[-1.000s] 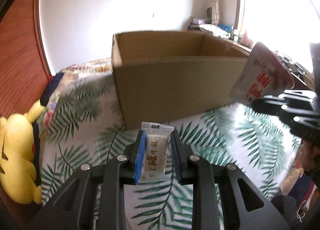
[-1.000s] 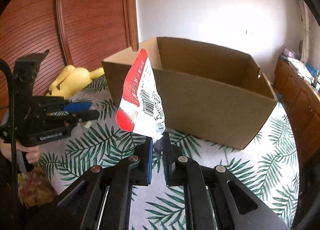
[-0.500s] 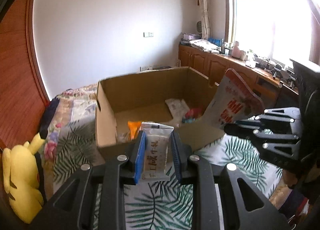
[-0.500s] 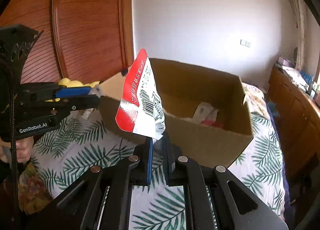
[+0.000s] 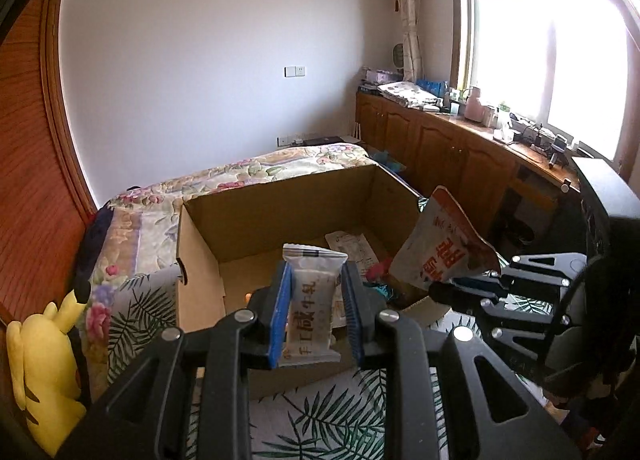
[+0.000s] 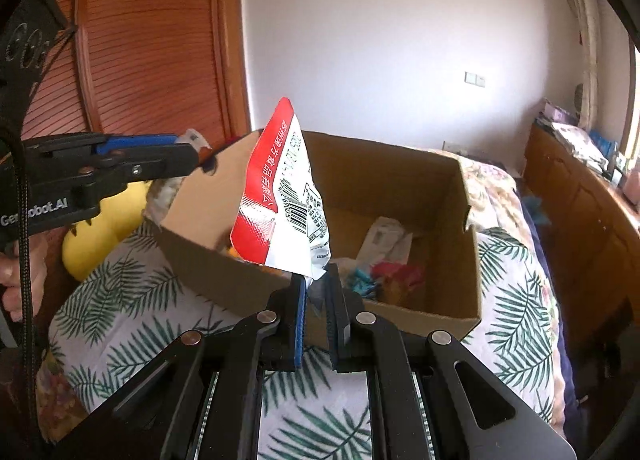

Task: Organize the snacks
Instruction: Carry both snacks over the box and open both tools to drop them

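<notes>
Both hands are up at the cardboard box point(image 5: 200, 292) on the leaf-print bedspread point(image 6: 120, 324), each carrying a snack. The left gripper point(image 5: 316, 312) pinches a small white candy packet point(image 5: 312, 300) across its width, upright between the blue pads, poised just above the near wall of the box. The right gripper point(image 6: 316, 312) has its jaws pressed together on the bottom corner of a red and white snack pouch point(image 6: 280, 195), which stands up and leans out over the box's near edge. Inside, a few wrappers point(image 6: 384, 240) already lie toward one end, with bare cardboard floor at the other. To do this well, I'd carry each snack clearly past the rim before letting go, lower it toward the open floor rather than dropping from height, and release one hand at a time so the two grippers, which are close together, don't knock each other. The pouch is held only by a corner, so it may swing
</notes>
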### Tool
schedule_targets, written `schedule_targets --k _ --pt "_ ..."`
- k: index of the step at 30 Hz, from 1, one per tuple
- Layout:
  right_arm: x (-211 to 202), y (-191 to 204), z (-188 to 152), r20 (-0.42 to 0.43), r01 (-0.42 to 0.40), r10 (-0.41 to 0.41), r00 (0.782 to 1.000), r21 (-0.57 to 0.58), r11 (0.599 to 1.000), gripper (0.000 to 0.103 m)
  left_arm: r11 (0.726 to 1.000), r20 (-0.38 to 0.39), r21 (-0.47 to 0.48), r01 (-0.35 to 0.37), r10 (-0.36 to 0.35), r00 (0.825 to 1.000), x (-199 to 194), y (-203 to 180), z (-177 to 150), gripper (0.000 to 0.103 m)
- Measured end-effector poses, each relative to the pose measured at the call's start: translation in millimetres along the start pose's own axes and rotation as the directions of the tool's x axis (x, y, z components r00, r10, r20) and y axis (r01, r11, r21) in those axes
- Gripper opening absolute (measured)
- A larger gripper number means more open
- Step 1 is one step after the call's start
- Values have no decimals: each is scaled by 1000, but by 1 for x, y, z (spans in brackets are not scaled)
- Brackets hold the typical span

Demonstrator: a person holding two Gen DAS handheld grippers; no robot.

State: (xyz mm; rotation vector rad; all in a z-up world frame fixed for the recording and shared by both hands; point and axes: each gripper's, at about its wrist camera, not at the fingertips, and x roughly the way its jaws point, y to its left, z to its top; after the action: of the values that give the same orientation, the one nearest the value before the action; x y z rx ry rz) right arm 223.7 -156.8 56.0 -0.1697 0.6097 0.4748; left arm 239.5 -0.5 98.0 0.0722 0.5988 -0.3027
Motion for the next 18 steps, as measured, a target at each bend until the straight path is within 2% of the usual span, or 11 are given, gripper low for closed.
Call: schedule_targets --k 8,18 --pt "12 -27 2 -39 31 -29 999 54 998 6 1000 -36 -13 -28 28 999 30 0 -2 24" --pt "24 -39 1 -65 51 -46 997 74 996 7 998 -70 -43 -55 52 996 56 -1 -15 25"
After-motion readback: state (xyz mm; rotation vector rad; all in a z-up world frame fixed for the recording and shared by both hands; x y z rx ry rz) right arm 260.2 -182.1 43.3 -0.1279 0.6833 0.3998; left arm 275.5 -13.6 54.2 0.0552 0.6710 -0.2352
